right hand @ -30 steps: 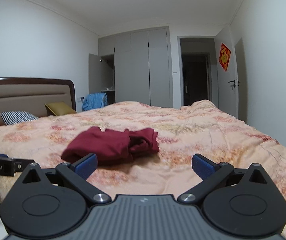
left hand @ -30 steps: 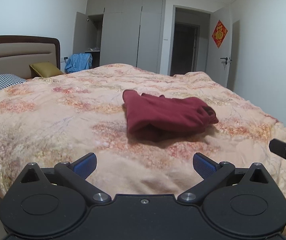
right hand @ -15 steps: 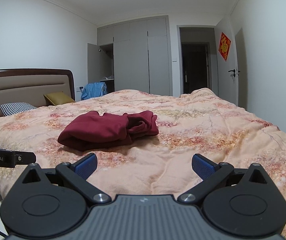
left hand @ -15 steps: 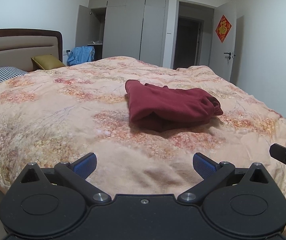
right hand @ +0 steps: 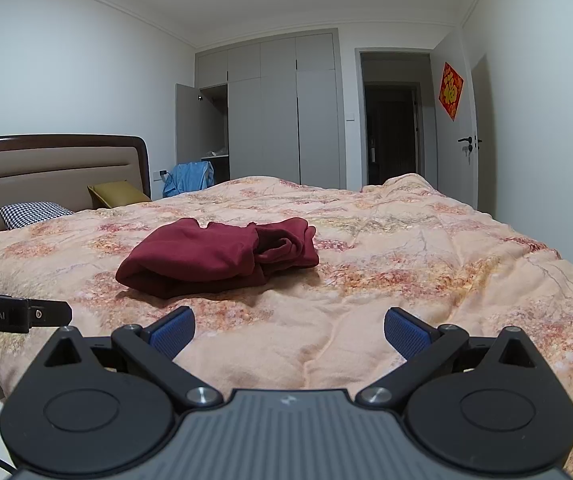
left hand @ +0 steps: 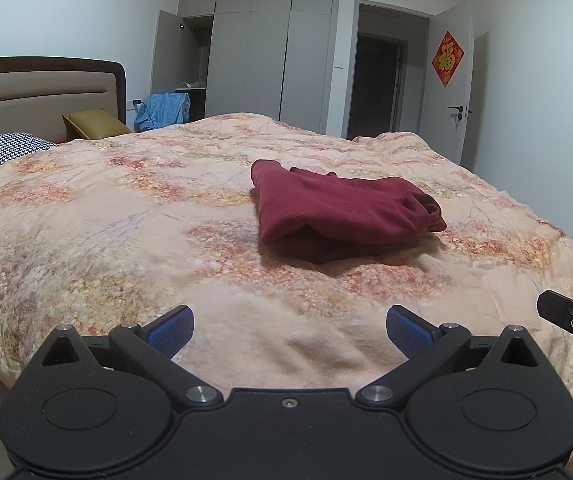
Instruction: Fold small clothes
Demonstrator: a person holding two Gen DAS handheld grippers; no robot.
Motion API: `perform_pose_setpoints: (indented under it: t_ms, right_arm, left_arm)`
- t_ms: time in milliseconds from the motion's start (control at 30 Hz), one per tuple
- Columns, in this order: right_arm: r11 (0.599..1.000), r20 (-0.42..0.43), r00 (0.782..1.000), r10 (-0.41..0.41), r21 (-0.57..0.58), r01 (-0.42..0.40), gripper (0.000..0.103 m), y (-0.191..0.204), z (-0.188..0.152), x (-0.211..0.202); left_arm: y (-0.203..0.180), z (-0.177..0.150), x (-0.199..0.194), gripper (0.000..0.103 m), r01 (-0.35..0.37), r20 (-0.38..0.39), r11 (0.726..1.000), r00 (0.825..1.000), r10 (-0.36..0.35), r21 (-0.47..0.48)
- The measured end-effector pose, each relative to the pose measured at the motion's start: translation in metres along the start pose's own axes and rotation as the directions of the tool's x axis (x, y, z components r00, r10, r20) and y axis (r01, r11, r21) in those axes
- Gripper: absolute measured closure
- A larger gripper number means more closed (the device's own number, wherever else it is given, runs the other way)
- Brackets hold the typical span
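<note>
Floral bedspread [left hand: 126, 240] fills both views — left gripper [left hand: 289, 330] and right gripper [right hand: 289, 330] hover near its front edge, fingers spread wide, holding nothing. Farther in, the maroon garment [right hand: 214, 256] lies bunched mid-bed, apart from both.

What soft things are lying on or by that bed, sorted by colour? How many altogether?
Dark red garment, folded on the quilt: 1
Mustard cushion by the headboard: 1
Black-and-white checked pillow: 1
Blue garment beyond the bed, near the wardrobe: 1
Peach floral quilt: 1
Total: 5
</note>
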State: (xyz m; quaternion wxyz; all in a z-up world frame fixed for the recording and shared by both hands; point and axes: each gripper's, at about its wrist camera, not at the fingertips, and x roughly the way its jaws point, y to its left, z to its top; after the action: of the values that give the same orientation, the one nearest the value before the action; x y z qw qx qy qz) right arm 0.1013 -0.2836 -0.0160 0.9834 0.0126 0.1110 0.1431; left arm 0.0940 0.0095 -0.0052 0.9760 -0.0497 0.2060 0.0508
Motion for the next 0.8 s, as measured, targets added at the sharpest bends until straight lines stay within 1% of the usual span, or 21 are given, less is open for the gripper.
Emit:
perform_pose_setpoints:
  t_ms: [800]
  right_arm:
    - [1.000,-0.008,1.000,0.004,0.003,-0.004,0.000,-0.0008,-0.0031,0.0018]
  left_arm:
    - [0.0003,-0.0005,0.0000,0.001,0.000,0.000,1.000,1.000,0.000,0.000]
